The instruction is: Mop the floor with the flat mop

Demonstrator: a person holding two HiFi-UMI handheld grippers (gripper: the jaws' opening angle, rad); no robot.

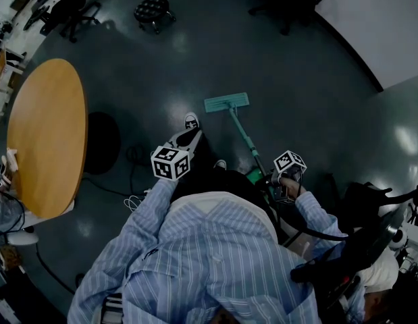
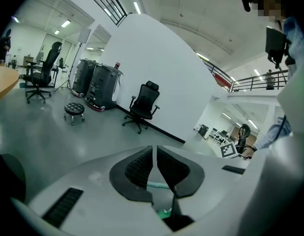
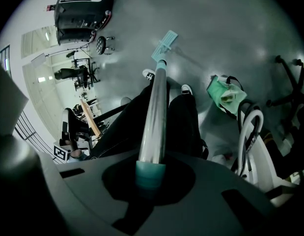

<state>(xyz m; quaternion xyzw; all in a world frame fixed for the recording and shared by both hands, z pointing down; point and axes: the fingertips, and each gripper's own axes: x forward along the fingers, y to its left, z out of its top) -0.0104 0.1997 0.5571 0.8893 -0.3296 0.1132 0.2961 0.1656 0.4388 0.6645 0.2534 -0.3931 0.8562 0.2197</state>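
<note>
Grey glossy floor [image 1: 317, 79]; flat mop [image 1: 227, 102] head lies flat on it at 12 o'clock of the person's shoes [image 1: 191, 121]. Its handle [image 3: 155, 112] slants back into the right gripper [image 3: 151, 175], which is clamped on the teal end. Off the handle, the left gripper [image 2: 154, 167] is pressed together and empty. No wet track shows, so mopping is probably barely begun. Round table [image 1: 46, 133] at 9 o'clock.

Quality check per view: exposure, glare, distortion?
Head view: dim and underexposed, glare patches on the floor, flat mop legible. Left gripper view: bright, sharp, heavy fisheye bowing the white wall. Right gripper view: black vignette corners, mop handle sharp, floor glare again.
</note>
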